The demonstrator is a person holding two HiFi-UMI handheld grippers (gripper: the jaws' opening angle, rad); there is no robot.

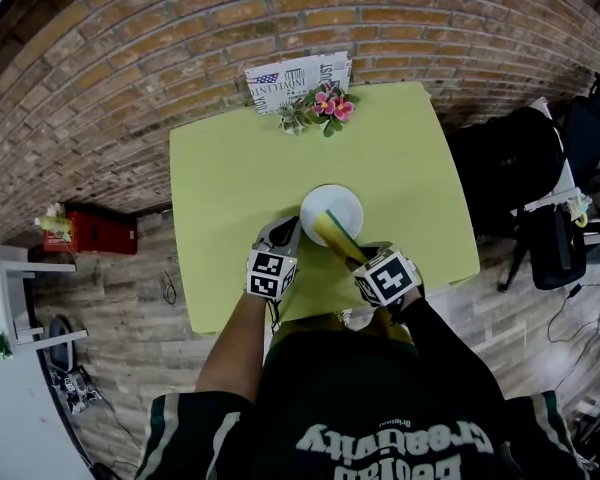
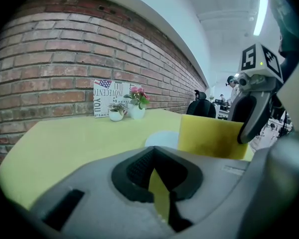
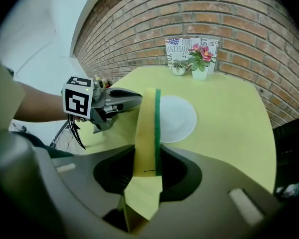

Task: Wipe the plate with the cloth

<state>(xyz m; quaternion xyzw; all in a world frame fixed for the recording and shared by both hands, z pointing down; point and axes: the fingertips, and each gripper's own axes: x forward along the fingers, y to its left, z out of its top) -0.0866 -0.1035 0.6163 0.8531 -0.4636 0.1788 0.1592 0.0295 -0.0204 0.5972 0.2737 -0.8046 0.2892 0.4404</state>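
Your right gripper [image 1: 363, 257], lower centre of the head view, is clenched on the cloth [image 1: 335, 233]. The cloth is a thick, spongy yellow slab with a thin, rough green layer along one face. In the right gripper view it stands on edge between the jaws and runs up the middle of the frame, green side to the right. Its far end overlaps the lower right part of the plate [image 1: 325, 203] in the head view, but you cannot tell whether it touches.

The plate is round, smooth, plain white and shallow. It lies flat near the middle of the square table [image 1: 230, 168], which has a matte yellow-green top.

Your left gripper [image 1: 280, 236] sits just left of the plate's lower edge. Its grey jaws are drawn together and hold nothing, with only a sliver of table showing between the ribbed pads.

At the table's far edge, top centre of the head view, a small white pot of pink flowers [image 1: 328, 106] stands in front of a printed card [image 1: 290, 80]. Behind them rises a rough red brick wall [image 1: 130, 48], and wood-plank flooring [image 1: 130, 288] shows at lower left.
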